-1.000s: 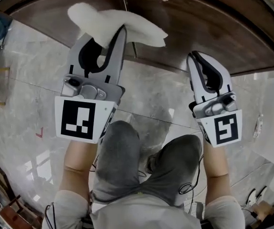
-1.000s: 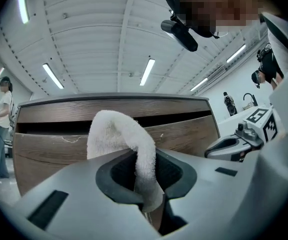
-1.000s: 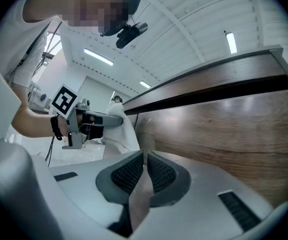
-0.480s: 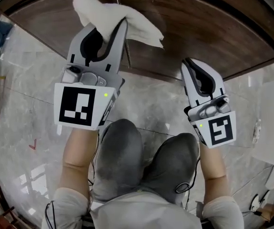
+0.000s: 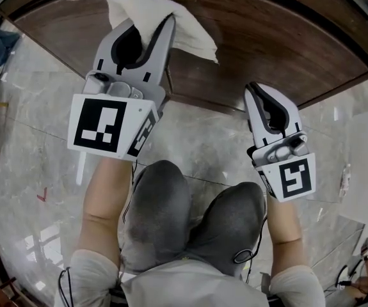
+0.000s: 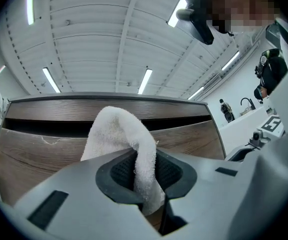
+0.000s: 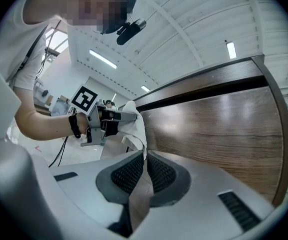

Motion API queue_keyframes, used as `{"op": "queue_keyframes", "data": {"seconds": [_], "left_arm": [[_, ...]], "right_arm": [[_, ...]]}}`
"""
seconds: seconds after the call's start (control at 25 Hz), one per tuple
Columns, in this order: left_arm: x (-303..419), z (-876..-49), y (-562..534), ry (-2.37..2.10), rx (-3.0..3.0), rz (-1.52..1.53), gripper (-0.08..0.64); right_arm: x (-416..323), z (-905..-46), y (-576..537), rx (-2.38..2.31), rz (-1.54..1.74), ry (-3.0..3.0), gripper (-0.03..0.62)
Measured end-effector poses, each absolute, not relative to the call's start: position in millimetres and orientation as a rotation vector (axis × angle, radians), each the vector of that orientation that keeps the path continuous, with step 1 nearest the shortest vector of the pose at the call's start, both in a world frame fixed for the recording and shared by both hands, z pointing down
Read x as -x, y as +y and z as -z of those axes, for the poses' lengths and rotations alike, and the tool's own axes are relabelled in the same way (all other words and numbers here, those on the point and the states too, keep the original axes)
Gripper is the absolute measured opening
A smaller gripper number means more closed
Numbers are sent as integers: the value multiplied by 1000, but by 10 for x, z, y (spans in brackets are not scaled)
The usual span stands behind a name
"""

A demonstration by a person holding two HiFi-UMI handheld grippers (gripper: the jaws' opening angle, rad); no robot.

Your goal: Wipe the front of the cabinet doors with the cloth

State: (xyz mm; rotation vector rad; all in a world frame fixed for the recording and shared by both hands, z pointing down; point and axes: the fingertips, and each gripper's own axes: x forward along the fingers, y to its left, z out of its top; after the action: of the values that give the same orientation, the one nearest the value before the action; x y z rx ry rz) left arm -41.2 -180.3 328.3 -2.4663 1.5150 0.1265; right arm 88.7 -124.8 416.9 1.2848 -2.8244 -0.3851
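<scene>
1. The left hand-held gripper (image 5: 150, 34) is raised towards the cabinet, its jaws clamped on a white terry cloth (image 5: 171, 24).
2. In the left gripper view the left hand-held gripper (image 6: 144, 171) shows a fold of the cloth (image 6: 116, 134) pinched between its dark ribbed pads. The rest of the cloth rises in a hump above the jaws and a short end hangs below them.
3. From the head view the cloth spreads up and to the right of the jaws, in front of the dark brown wooden cabinet doors (image 5: 267, 37). It lies close against the wood; whether it presses on it cannot be told.
4. The right hand-held gripper (image 5: 254, 91) is held lower and to the right, well apart from the cloth, with its tip near the bottom edge of the cabinet doors.
5. In the right gripper view the right hand-held gripper (image 7: 145, 171) has its jaws drawn together with only a thin slit between the pads, and nothing is held in them.
6. That same view looks along the wood-grain cabinet door (image 7: 219, 129) to the left hand-held gripper (image 7: 108, 121), which holds the cloth (image 7: 133, 121) beside the door's near edge.
7. Below the cabinet is a grey marbled floor (image 5: 36, 114), and the person's knees in grey trousers (image 5: 164, 210) show between the two forearms.
</scene>
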Motion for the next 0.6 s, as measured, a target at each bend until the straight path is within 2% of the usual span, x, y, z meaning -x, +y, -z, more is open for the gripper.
{"op": "queue_keyframes", "data": {"seconds": [0.6], "left_arm": [[-134,-3271,-1760,1404,2487,-127,78]], "right_arm": [[-1174,-4272,-1186,-1280,399,-2801,49]]}}
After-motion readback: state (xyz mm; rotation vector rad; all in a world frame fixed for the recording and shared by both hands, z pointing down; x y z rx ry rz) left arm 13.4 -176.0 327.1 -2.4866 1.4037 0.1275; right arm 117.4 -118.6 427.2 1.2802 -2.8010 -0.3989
